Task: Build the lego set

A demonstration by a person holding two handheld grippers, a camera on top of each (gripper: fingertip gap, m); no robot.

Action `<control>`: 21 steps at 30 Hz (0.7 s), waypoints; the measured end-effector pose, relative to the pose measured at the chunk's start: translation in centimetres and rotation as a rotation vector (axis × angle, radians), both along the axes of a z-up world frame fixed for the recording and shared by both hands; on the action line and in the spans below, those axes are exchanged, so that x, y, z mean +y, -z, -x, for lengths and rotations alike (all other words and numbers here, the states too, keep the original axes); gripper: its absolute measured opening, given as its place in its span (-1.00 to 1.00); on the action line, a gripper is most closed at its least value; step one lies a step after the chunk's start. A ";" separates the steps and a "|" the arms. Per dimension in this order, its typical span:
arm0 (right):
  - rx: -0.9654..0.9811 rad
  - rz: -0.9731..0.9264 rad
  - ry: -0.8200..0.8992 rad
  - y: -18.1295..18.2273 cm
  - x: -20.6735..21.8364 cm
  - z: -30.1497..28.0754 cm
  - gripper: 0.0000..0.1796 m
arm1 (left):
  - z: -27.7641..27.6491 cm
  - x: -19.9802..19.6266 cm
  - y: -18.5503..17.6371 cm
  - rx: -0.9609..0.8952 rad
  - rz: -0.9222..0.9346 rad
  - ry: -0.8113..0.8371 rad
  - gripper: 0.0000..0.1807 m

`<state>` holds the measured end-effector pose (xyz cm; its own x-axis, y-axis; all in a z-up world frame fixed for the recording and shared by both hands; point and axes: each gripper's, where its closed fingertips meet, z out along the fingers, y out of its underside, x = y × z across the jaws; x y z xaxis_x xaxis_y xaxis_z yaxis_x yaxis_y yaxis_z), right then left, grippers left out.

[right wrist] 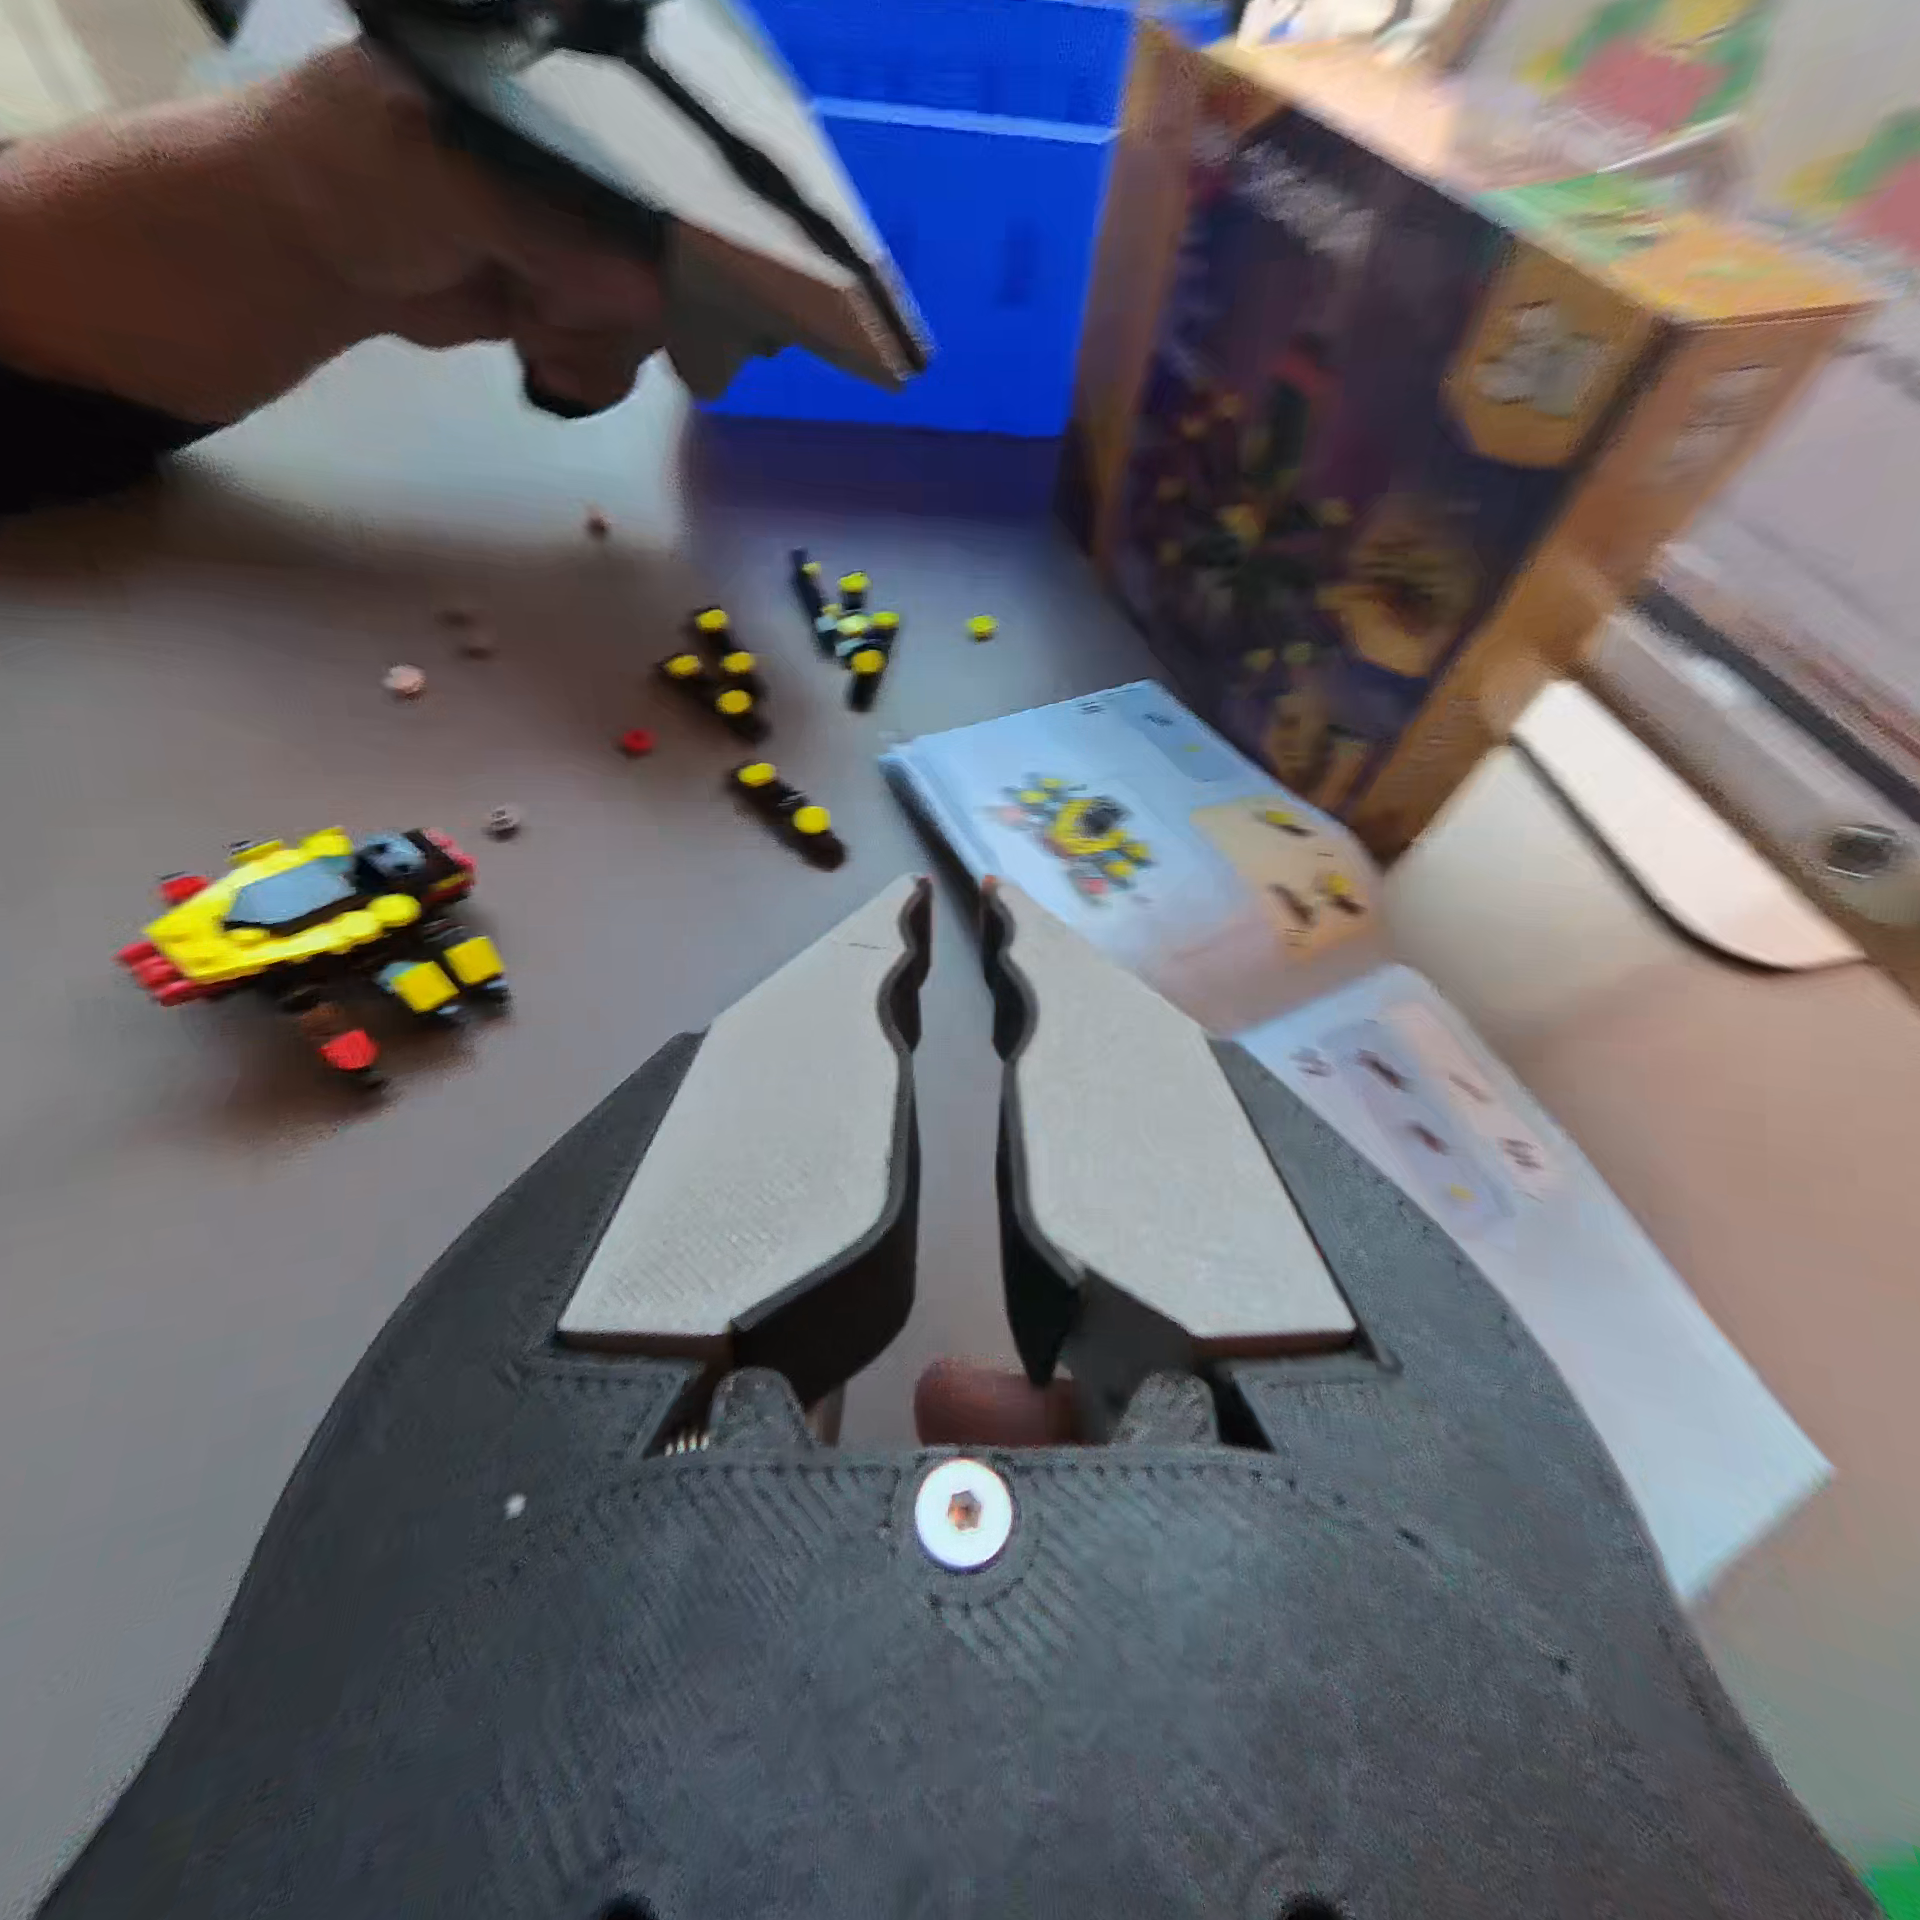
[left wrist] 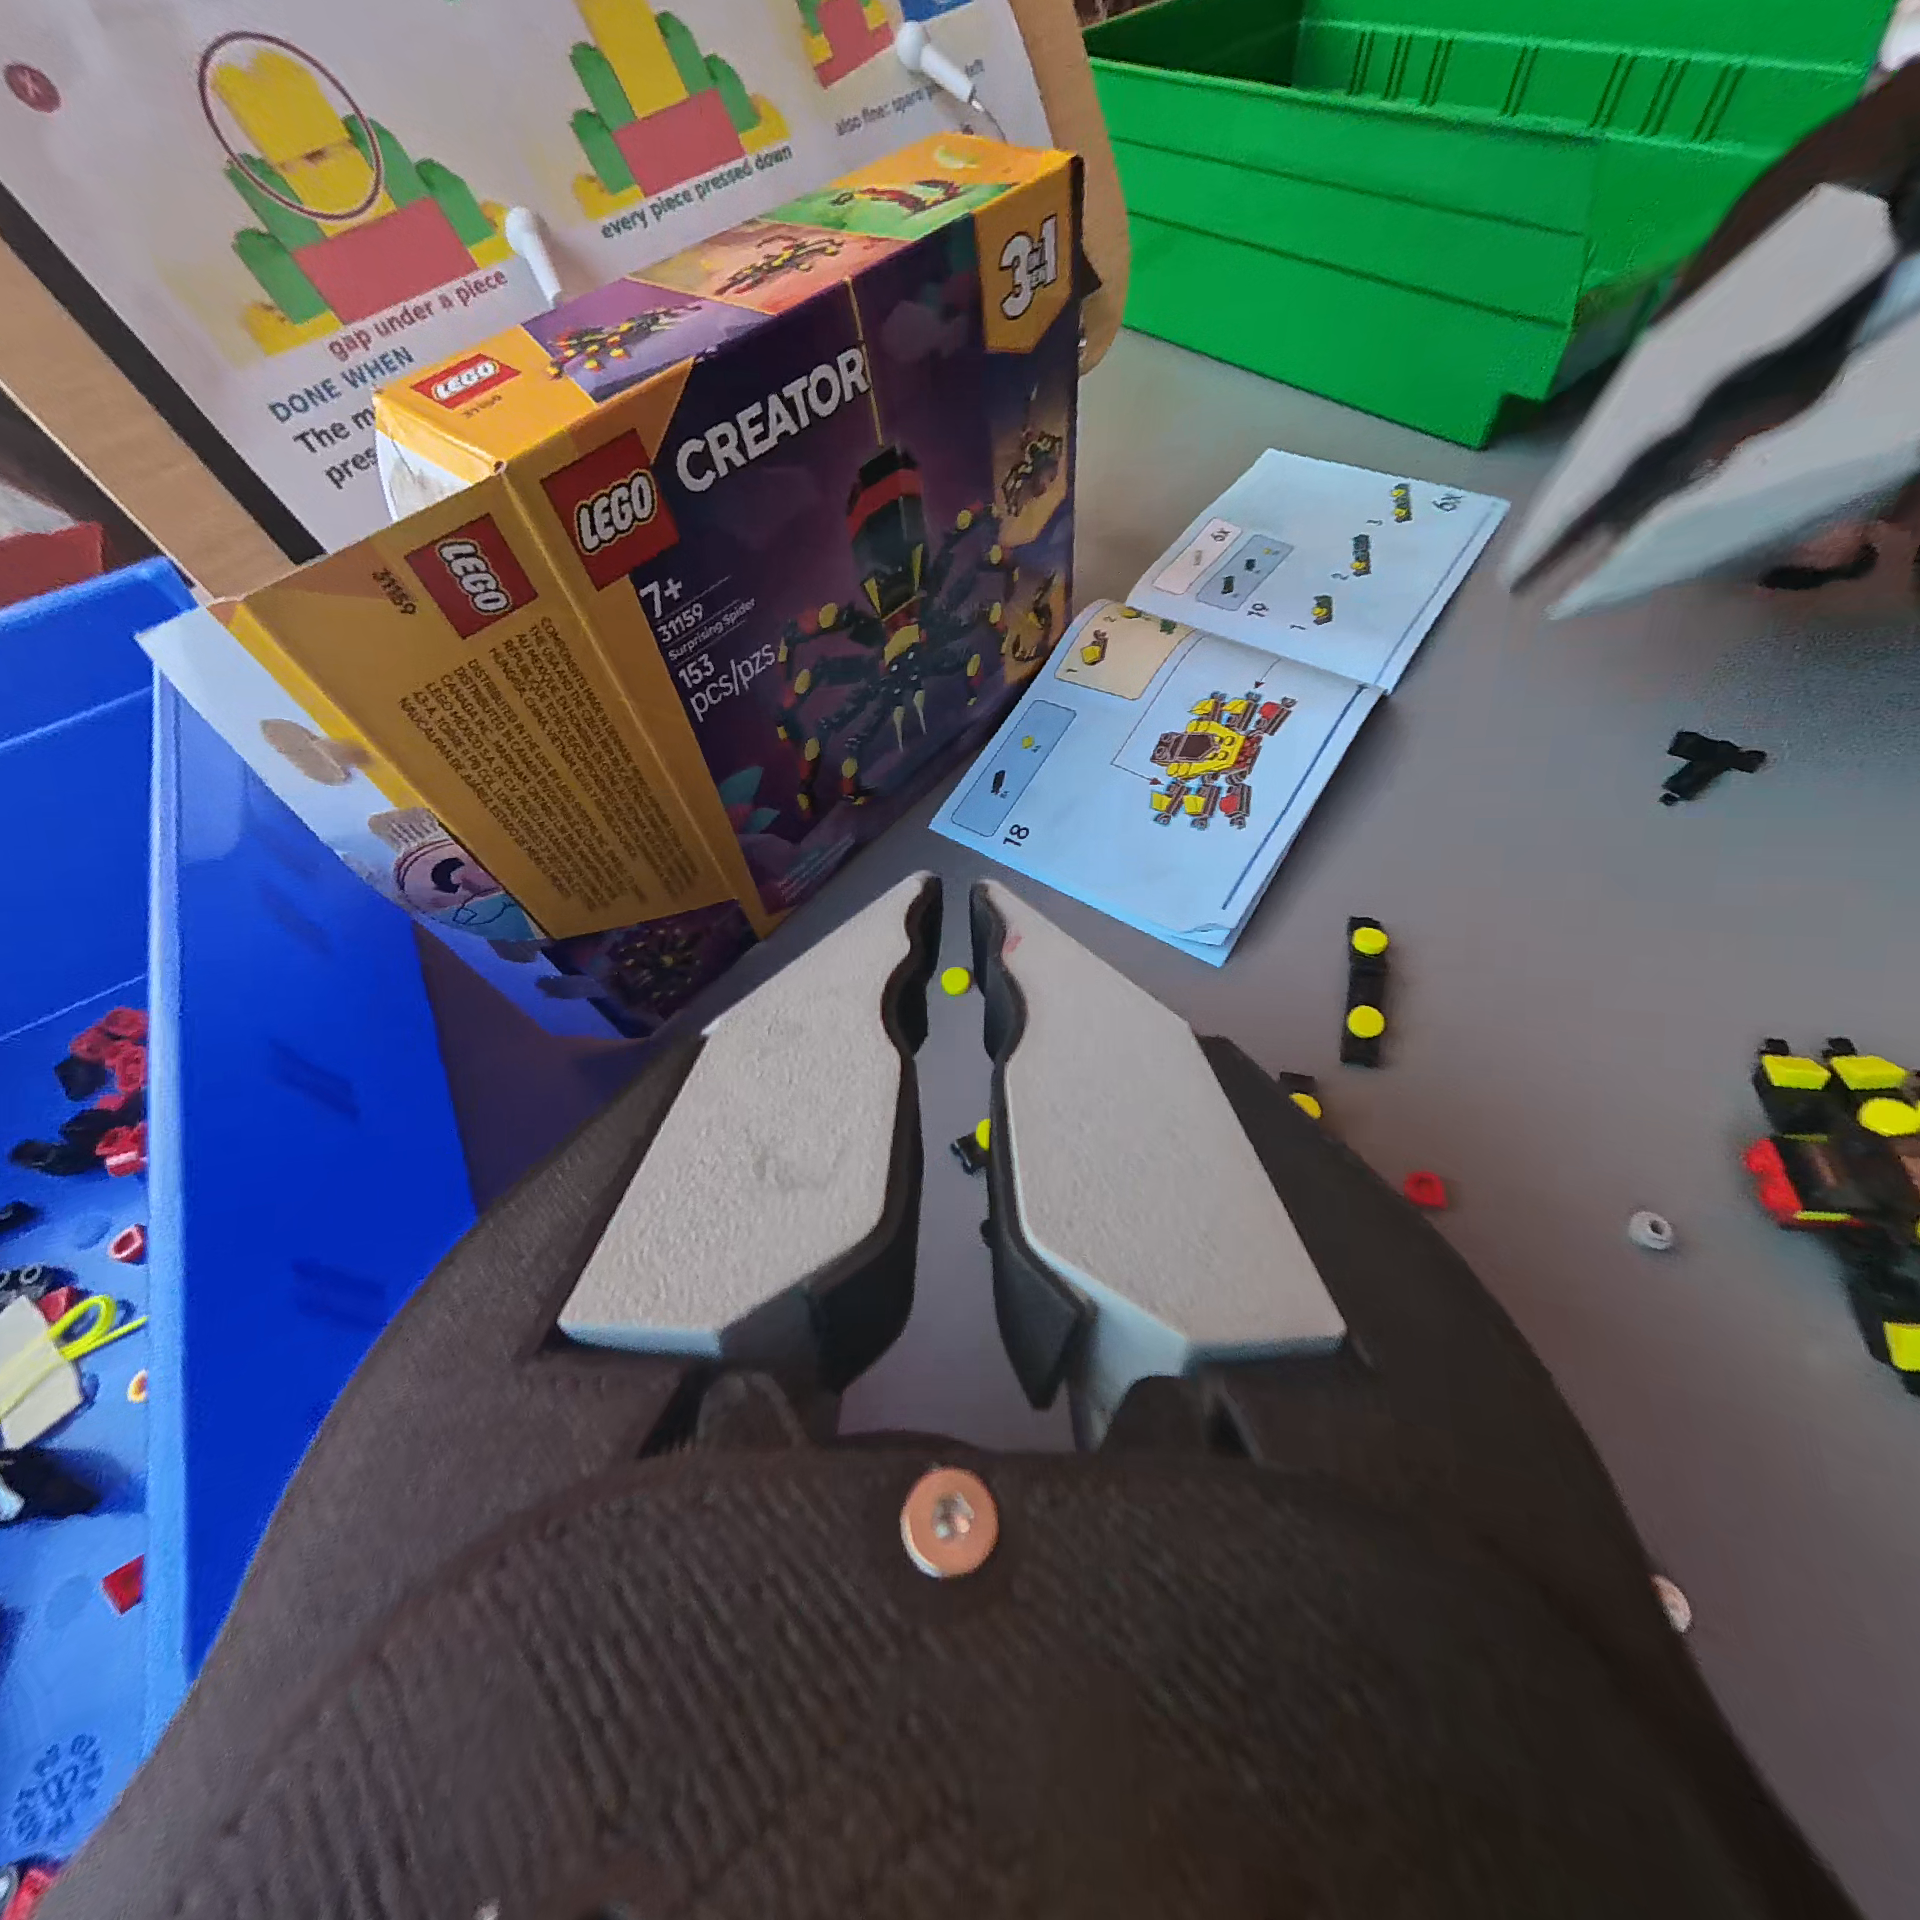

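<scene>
Both grippers empty, fingers slightly apart: left gripper (left wrist: 956, 896); right gripper (right wrist: 956, 891).

Printed writing, not repeated here, stands on three things. The purple-and-yellow set box (left wrist: 727, 582) carries red logo squares on its front, side and top. The open pale-blue booklet (left wrist: 1195, 727) lies on the counter (left wrist: 1558, 935) just beside it, and the white picture sheet (left wrist: 364, 208) is propped behind the box.
</scene>
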<state>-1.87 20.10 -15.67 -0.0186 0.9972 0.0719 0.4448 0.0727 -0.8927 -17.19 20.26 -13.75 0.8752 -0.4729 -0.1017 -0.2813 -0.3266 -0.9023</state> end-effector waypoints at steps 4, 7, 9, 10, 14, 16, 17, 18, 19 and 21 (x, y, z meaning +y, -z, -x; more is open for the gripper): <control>-0.059 -0.100 -0.063 -1.0 -3.9 4.1 -1.00 | 0.3 0.3 0.8 0.007 0.021 -0.019 -0.96; -0.036 -0.106 -0.130 -2.2 -6.5 6.7 -1.00 | 0.9 0.6 0.7 0.012 0.011 -0.050 -0.96; -0.151 -0.063 -0.164 0.2 -7.4 7.2 -1.00 | 1.3 0.6 0.7 0.012 0.009 -0.061 -0.96; -0.199 -0.053 -0.163 1.3 -7.4 7.1 -1.00 | 1.5 0.6 0.7 0.017 0.011 -0.064 -0.96; -0.068 -0.081 -0.098 -0.9 -6.5 7.6 -1.00 | 2.0 0.6 0.2 -0.003 0.009 -0.086 -0.95; 0.042 -0.071 -0.062 -3.5 -5.6 8.0 -1.00 | 2.0 0.6 0.0 -0.005 0.002 -0.085 -0.95; 0.083 -0.056 -0.048 -4.6 -5.3 8.1 -1.00 | 2.1 0.6 0.0 0.002 -0.002 -0.089 -0.95; 0.112 -0.035 -0.042 -5.2 -5.1 8.2 -1.00 | 2.2 0.6 0.0 0.007 -0.004 -0.093 -0.95; 0.124 -0.010 -0.045 -5.5 -5.1 8.3 -1.00 | 2.3 0.6 -0.1 0.007 -0.004 -0.094 -0.95; 0.081 0.039 -0.060 -4.4 -5.4 8.5 -1.00 | 2.3 0.6 -0.1 -0.001 -0.005 -0.096 -0.95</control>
<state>-10.37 14.69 -11.24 -0.0743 0.9966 0.0368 0.3674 0.0617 -0.9280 -19.44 20.87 -13.63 0.9167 -0.3862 -0.1025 -0.2477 -0.3478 -0.9043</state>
